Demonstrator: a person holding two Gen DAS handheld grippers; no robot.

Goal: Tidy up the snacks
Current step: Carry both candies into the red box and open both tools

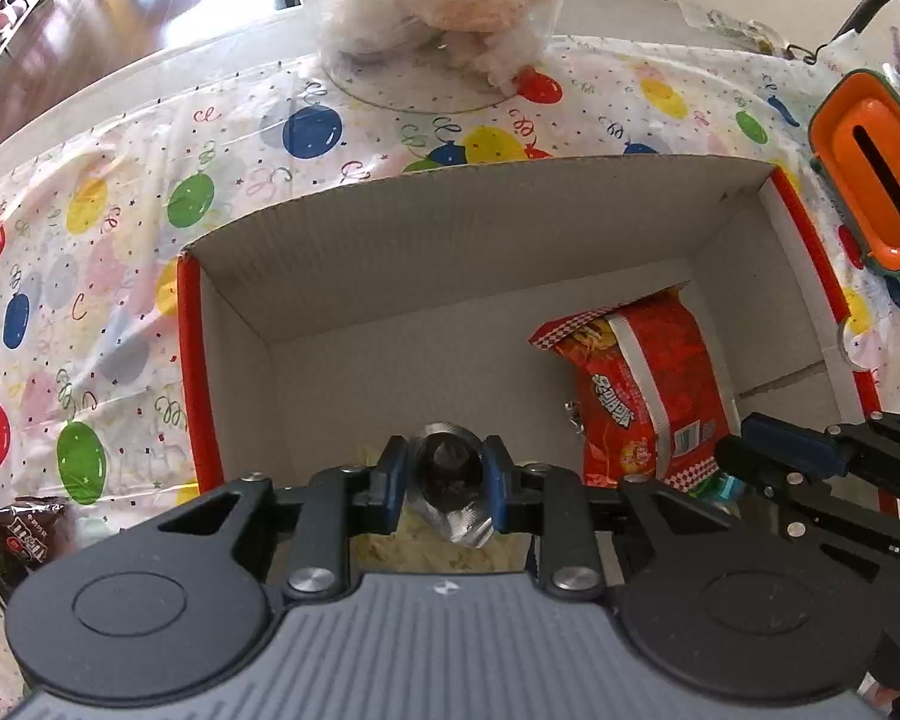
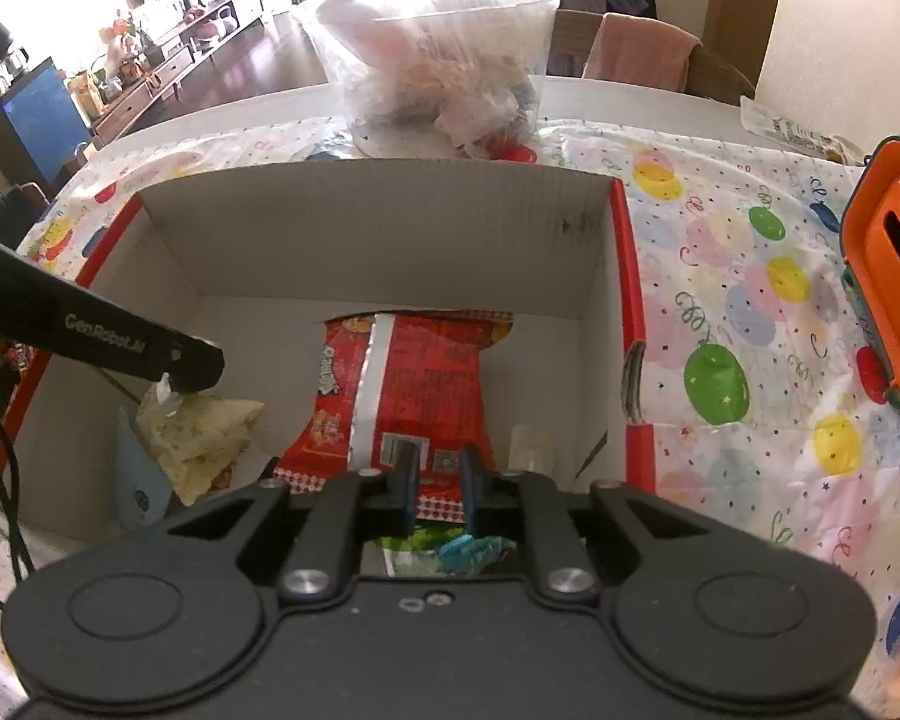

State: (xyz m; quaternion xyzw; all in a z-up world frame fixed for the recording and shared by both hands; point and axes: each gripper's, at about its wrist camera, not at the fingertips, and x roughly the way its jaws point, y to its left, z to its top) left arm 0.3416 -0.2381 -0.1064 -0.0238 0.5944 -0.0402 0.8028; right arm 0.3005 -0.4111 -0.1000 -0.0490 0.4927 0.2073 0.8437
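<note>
A: Both hands are down inside the cardboard box (image 1: 480, 210) now. The left gripper (image 1: 444, 480) is clenched on the silvery crimped end of a pale yellow snack bag (image 2: 201, 432), which hangs low by the box's left wall.

B: And the right gripper (image 2: 437, 483)?

A: Its jaws are nearly together on the near edge of a green and blue packet (image 2: 450, 549), just over the red snack bag (image 2: 414, 384) lying along the box floor toward the right wall.

B: So this is the placing step.

A: That's my read. Next, each gripper needs to let go, yellow bag on the bare floor at left, packet beside the red one. A dark chocolate bag (image 1: 21, 534) waits on the tablecloth (image 1: 90, 252) outside the box's left wall.
</note>
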